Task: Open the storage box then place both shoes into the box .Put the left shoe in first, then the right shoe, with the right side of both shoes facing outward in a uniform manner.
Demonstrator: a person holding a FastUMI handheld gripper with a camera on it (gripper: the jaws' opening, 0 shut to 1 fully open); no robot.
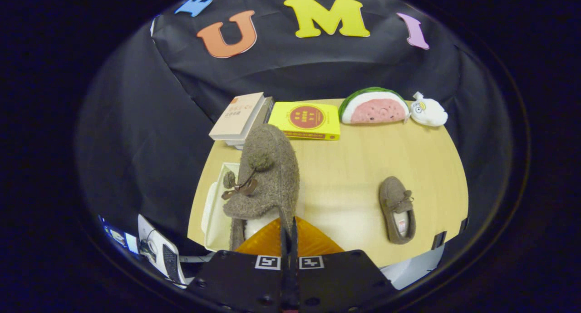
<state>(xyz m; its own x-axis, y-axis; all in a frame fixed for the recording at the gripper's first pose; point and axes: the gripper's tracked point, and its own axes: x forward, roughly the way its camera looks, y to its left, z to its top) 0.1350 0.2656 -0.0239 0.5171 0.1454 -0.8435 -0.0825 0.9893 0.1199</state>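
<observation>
Tongs [288, 233] apparently pinching brown shoe [268, 176], toe up; upright.

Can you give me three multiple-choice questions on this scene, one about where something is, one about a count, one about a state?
1. Where is the shoe lying on the table?
A. on the books
B. out on the bare wood, apart from the storage box
C. inside the storage box

2. How many brown shoes are there?
A. one
B. two
C. three

3. What is the gripper doing?
A. fingers wide open over the table
B. fingers closed on a shoe
C. fingers closed on a book

Answers:
1 B, the second shoe lies alone on the wood, well apart from the white storage box.
2 B, one held shoe plus that one on the table.
3 B, the gripper has its fingers pinched together on the held shoe's edge, above the box.
</observation>
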